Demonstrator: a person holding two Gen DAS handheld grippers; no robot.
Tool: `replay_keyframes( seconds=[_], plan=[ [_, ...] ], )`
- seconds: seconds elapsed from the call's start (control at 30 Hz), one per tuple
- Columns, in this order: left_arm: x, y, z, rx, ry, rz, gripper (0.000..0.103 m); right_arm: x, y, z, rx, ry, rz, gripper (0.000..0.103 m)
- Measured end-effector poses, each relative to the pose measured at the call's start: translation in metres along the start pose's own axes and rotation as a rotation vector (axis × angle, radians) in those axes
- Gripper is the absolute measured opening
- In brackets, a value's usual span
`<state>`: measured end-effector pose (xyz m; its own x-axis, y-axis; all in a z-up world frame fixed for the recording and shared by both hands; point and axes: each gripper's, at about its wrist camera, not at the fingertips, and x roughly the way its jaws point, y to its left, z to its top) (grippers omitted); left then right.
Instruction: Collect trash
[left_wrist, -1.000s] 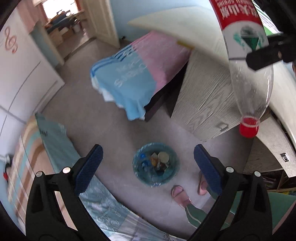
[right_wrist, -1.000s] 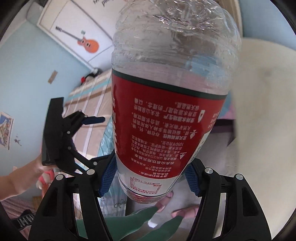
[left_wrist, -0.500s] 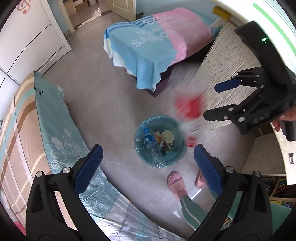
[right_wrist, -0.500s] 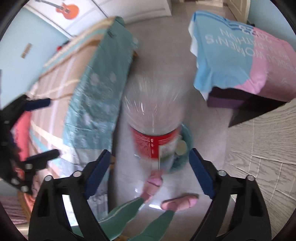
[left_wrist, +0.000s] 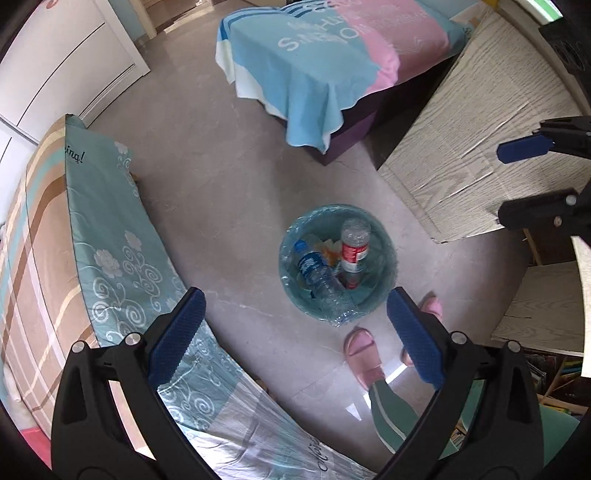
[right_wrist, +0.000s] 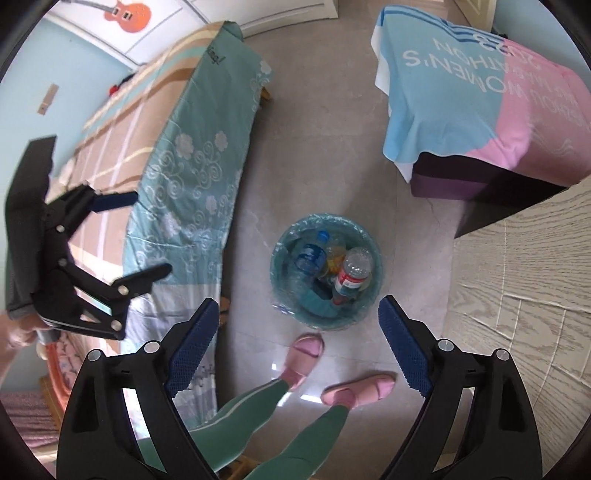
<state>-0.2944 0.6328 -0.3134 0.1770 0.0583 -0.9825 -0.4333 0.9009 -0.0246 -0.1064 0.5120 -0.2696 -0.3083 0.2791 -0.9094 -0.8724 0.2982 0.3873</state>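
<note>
A round bin (left_wrist: 388, 258) lined with a blue bag stands on the grey floor, also in the right wrist view (right_wrist: 375, 254). Inside it stands a clear bottle with a red label (left_wrist: 354, 245) (right_wrist: 352, 275), cap down, beside a blue-labelled bottle (left_wrist: 319, 275) (right_wrist: 308, 256) and other scraps. My left gripper (left_wrist: 293, 332) is open and empty, high above the bin. My right gripper (right_wrist: 297, 347) is open and empty, also high above the bin. Each gripper shows in the other's view: the right (left_wrist: 528, 181), the left (right_wrist: 129, 236).
A bed with a teal patterned cover (left_wrist: 122, 266) lies left of the bin. A low bench under a blue and pink towel (left_wrist: 332, 62) stands beyond it. A pale wood desk side (left_wrist: 480, 147) is to the right. The person's feet in pink slippers (right_wrist: 306, 354) stand just before the bin.
My right gripper opened and let go of the red-labelled bottle. The bottle fell and now stands in the bin. Both grippers tilted down toward the floor.
</note>
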Motion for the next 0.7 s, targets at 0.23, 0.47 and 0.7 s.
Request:
replay_keyframes(
  seconds=[0.23, 0.47, 0.7],
  plan=[
    [-0.044, -0.021, 0.008, 0.029, -0.047, -0.004, 0.096, -0.063, 0.011, -0.012, -0.050, -0.092, 0.029, 0.088],
    [-0.090, -0.059, 0.039, 0.053, -0.108, -0.062, 0.096, -0.141, 0.002, -0.023, -0.070, -0.194, 0.020, 0.089],
    [-0.141, -0.127, 0.087, 0.190, -0.212, -0.090, 0.096, -0.229, -0.043, -0.052, -0.010, -0.345, -0.053, 0.090]
  ],
)
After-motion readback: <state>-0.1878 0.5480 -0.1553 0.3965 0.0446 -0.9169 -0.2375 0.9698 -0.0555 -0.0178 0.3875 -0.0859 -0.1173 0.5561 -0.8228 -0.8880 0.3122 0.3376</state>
